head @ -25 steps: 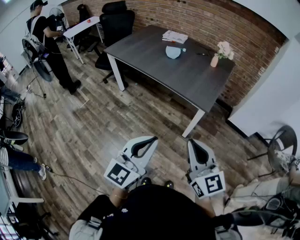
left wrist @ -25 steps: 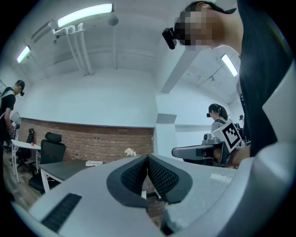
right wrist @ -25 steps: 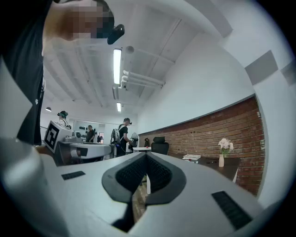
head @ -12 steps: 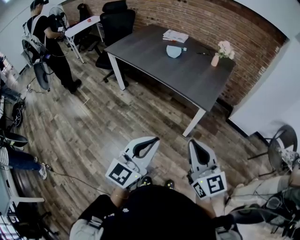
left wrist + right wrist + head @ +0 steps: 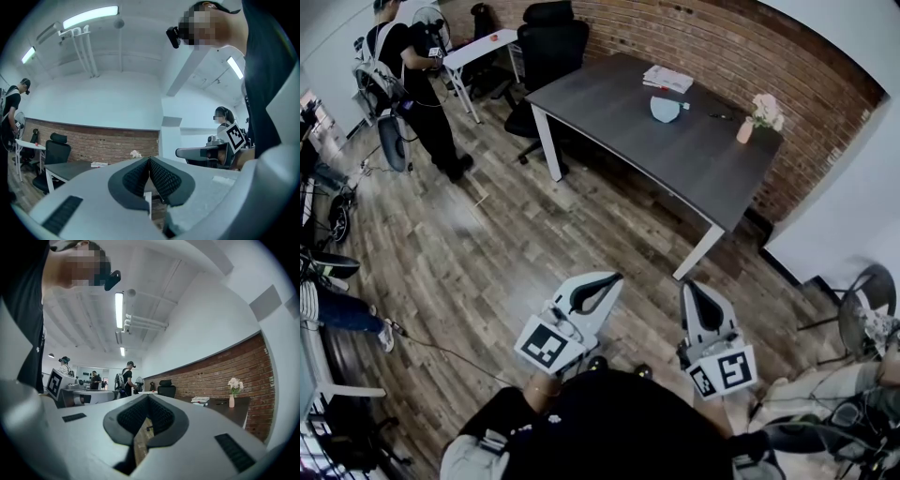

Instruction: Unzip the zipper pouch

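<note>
- Left gripper point(image 5: 607, 278): fingers point(image 5: 136, 177) closed together with nothing between them, held above the wooden floor point(image 5: 478, 253).
- Right gripper point(image 5: 692, 287): fingers point(image 5: 161, 416) likewise closed and empty, beside the left gripper.
- Zipper pouch point(image 5: 667, 109): pale blue, lying near the far edge of the dark surface point(image 5: 656, 159), well apart from both grippers.
- Stack of papers point(image 5: 667, 79): just behind the pouch.
- Vase of flowers point(image 5: 748, 127): toward the far right corner.

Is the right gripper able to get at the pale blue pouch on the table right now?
Probably not yet: the right gripper hangs over floor, well short of the table, and the pouch lies toward its far side. Nothing blocks the path; stepping closer should do.
</note>
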